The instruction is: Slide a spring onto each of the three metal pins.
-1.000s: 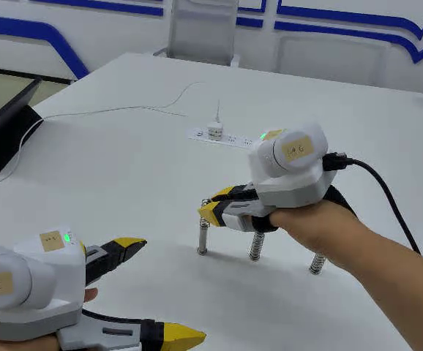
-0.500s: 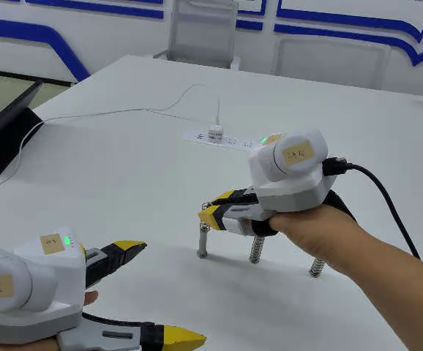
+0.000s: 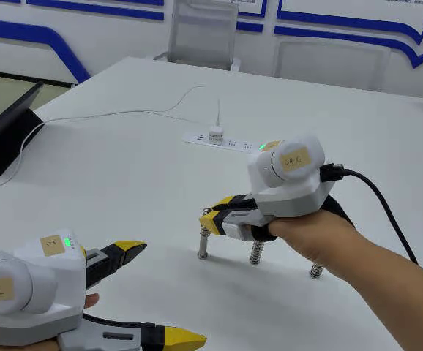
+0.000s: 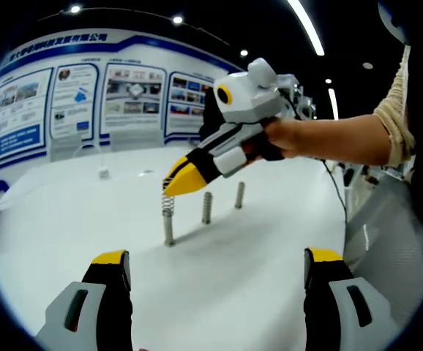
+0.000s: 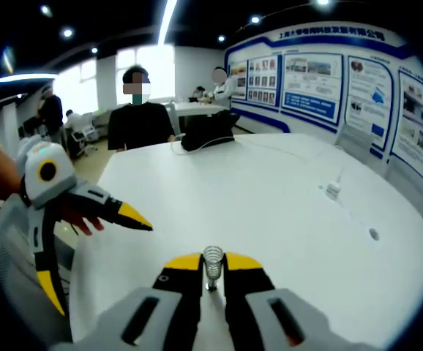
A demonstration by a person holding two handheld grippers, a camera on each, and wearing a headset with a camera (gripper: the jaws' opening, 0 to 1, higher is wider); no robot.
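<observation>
Three upright metal pins stand in a row on the white table (image 3: 124, 183). On the left pin (image 3: 203, 248) a spring (image 3: 205, 232) sits around its upper part, the lower shaft bare. My right gripper (image 3: 210, 219) is shut on that spring (image 5: 212, 262), seen end-on between its yellow tips. The middle pin (image 3: 255, 253) and right pin (image 3: 315, 270) each carry a coil. My left gripper (image 3: 160, 292) hovers open at the near left, nothing between its fingers, facing the pins (image 4: 168, 219) from a distance.
A white power strip (image 3: 216, 137) with a plug and thin cable lies beyond the pins. A black tablet (image 3: 6, 128) sits at the table's left edge, a chair (image 3: 203, 33) at the far side. The right gripper's black cable (image 3: 380, 197) trails right. People (image 5: 140, 110) sit at a far table.
Hardly anything: the picture has shifted a little, and the right gripper has stayed shut on the spring at the left pin, perhaps a touch lower. The left gripper has held still.
</observation>
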